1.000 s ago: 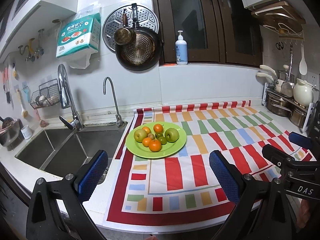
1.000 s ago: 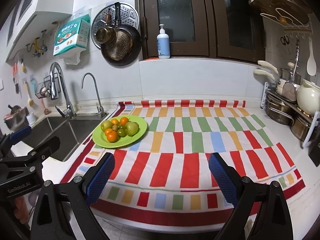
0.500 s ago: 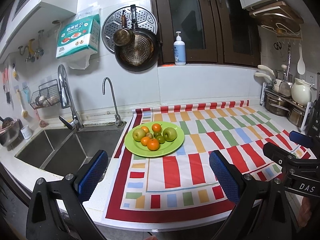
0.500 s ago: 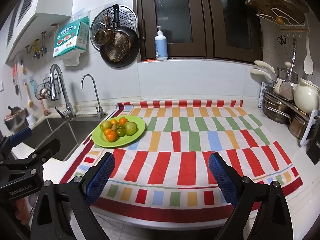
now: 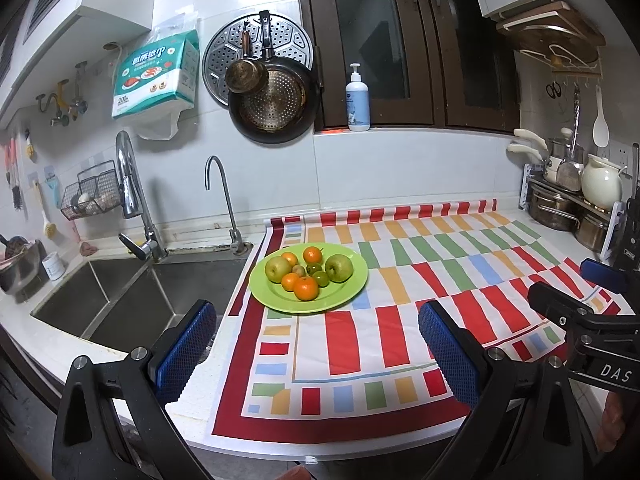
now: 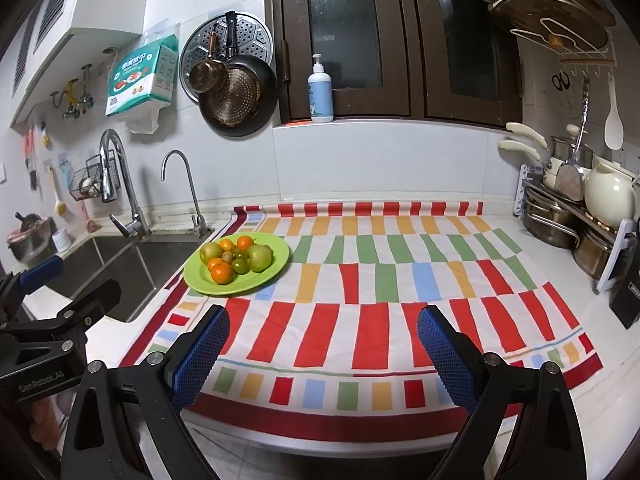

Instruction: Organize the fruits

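A green plate point(image 5: 348, 292) point(image 6: 276, 264) sits on the left part of a striped cloth point(image 5: 420, 280) point(image 6: 380, 280). It holds two green apples point(image 5: 339, 268) point(image 6: 259, 258), several oranges point(image 5: 306, 288) point(image 6: 221, 273) and small green fruits point(image 5: 320, 278). My left gripper point(image 5: 318, 352) is open and empty, held in front of the counter edge, short of the plate. My right gripper point(image 6: 322, 354) is open and empty over the cloth's front edge, to the right of the plate. Each gripper shows at the side of the other's view.
A double sink point(image 5: 120, 292) with two taps point(image 5: 132, 196) lies left of the cloth. A rack with pots and a white kettle point(image 6: 608, 196) stands at the right. Pans point(image 5: 272, 96) hang on the wall. A soap bottle point(image 5: 357, 100) stands on the sill.
Both grippers have drifted slightly; the plate sits a little lower and nearer in the left view. Nothing was taken hold of; both stay open.
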Available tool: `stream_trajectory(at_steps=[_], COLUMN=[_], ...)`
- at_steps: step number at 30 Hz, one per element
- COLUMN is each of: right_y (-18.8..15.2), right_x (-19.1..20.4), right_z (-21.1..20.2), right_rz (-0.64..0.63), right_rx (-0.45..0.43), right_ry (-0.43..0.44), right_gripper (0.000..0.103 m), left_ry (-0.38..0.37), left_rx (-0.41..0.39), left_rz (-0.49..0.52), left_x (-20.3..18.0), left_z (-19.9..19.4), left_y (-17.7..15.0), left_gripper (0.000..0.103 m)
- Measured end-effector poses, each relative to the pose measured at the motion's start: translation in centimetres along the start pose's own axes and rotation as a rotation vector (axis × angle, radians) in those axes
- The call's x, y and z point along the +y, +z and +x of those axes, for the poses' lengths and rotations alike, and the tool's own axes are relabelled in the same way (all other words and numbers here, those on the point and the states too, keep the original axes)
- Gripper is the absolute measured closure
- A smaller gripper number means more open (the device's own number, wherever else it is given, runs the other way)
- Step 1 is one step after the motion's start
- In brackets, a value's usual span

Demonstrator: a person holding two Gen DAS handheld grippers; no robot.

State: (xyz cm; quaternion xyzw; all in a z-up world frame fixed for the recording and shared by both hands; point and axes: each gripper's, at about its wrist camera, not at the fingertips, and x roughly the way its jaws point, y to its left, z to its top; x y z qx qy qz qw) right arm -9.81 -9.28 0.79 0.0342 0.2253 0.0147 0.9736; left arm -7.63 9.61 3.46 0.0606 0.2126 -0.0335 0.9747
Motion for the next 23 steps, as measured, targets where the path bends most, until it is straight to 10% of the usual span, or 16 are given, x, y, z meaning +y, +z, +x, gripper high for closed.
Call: stream_trajectory(at_steps=[23], right_y=[-0.04], right_x=[0.06], right_z=[0.00], right_rz=[-0.003], right_rx=[0.005], right_ry=[0.000], right_gripper=[0.008], left_ry=[-0.001], left_rx=[0.010], left_rz=[0.001], left_x=[0.21], left_z=[0.16], left_y=[-0.22], left_gripper=[0.000])
